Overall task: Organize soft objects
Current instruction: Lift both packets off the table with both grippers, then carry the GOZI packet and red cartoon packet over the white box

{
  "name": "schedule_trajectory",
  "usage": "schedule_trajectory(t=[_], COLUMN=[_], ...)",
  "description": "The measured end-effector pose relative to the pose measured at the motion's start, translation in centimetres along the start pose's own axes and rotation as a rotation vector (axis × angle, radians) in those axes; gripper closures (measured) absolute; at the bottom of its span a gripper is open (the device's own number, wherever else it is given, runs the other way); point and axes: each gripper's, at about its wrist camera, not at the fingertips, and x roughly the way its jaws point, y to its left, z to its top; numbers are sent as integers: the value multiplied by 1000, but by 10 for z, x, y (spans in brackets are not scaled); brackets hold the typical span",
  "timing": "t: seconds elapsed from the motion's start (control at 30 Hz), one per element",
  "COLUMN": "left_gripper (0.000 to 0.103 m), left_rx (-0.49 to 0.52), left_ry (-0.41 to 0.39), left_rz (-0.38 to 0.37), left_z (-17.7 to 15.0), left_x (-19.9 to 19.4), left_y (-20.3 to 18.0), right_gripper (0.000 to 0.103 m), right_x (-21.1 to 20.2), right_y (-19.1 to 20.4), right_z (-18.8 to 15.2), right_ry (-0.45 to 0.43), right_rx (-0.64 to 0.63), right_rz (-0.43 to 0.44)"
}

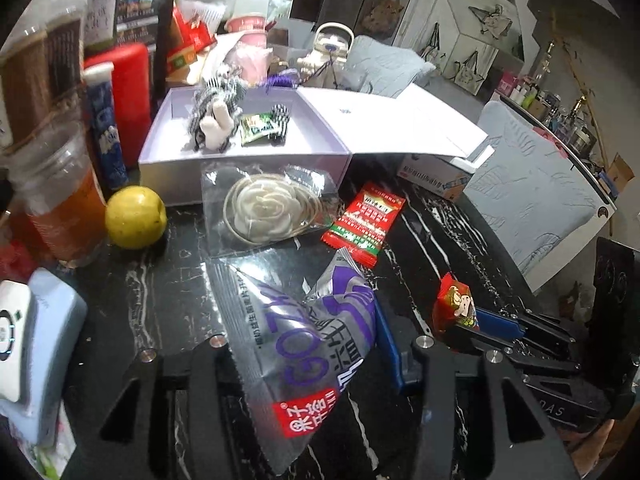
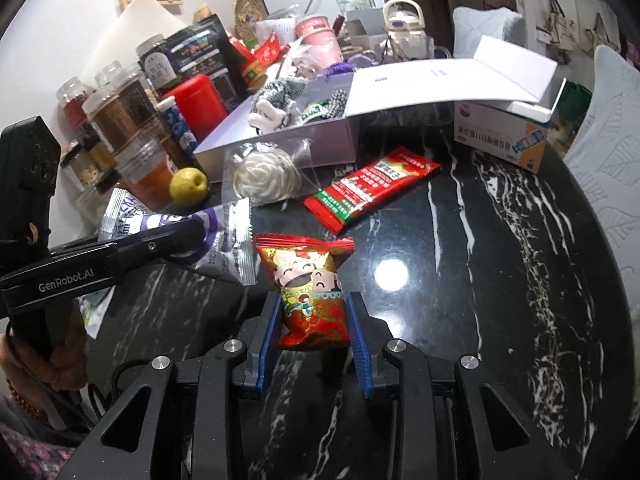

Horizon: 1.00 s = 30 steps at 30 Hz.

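Both snack packets are gripped for transfer, judged bound for the open white box (image 1: 244, 160): grey-purple packet (image 1: 312, 344) clamped in the left gripper (image 1: 308, 364), red cartoon packet (image 2: 312, 300) pinched in the right gripper (image 2: 314, 344).

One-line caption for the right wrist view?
Right gripper clamps a red snack packet over the marble table; left gripper holds a grey-purple packet.

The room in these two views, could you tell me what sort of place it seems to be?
Most likely a lived-in home, at a cluttered dining or side table. The black marble table is crowded with food jars, an electric kettle and snack packets, and cushioned chairs stand beside it.
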Motion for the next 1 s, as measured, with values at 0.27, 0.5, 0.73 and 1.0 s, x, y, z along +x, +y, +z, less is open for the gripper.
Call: schedule_trajectory(t=[0.27,0.5,0.73,1.0], left_gripper=[55,55,55,55], left_rx=[25,39,76,91], left_ry=[-101,-191,-279,-369], left_rz=[-12,-25,-27,-41], left_z=[1,15,42,81], left_x=[-40,-66,-86,-95], left_y=[-9,-12,-19,-17], right_gripper=[71,71,71,71], right_x=[-29,-53,-71,-79], right_y=[17,33,39,42], right_z=[1,14,47,90], right_ry=[-68,-137,-202,-265], right_rx=[-34,-90,-146,-190], right_rz=[23,43,51,66])
